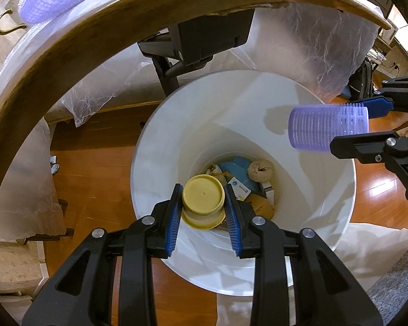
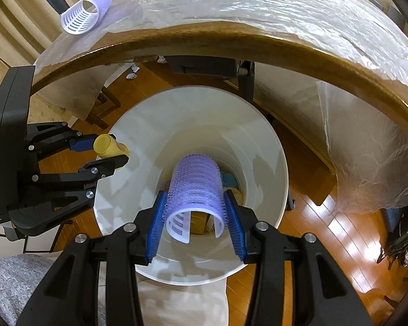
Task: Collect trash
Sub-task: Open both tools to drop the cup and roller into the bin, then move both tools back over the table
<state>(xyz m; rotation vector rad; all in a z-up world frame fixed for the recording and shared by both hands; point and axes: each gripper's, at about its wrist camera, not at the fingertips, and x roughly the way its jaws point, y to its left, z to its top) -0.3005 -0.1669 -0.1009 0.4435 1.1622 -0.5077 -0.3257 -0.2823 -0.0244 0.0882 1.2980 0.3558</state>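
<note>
Purple hair rollers number two. One purple hair roller [image 2: 195, 190] sits at the frame centre of the right wrist view, clamped between the fingers of the right gripper [image 2: 195, 212] above the open mouth of the white trash bin [image 2: 261, 146]; the left wrist view shows it at the right edge [image 1: 327, 127]. The second roller [image 2: 85, 11] lies on the worktop [image 2: 231, 38] at the upper left of that frame, on a sheet of clear plastic film [image 2: 258, 2] that covers the wood and hangs over its edge.

One yellow plastic container [image 1: 203, 202] is clamped between the fingers of the left gripper [image 1: 203, 203], bottom toward the camera, also above the bin [image 1: 160, 141]. Down in the bin lie several pieces of trash [image 1: 247, 179]: blue scraps, a beige wad, paper and cardboard; an exact count is not possible.

Below is a glossy wood floor [image 2: 326, 222]. A black clamp bracket [image 1: 212, 35] hangs under the worktop edge, and a grey rug [image 2: 11, 285] fills the lower left corner.
</note>
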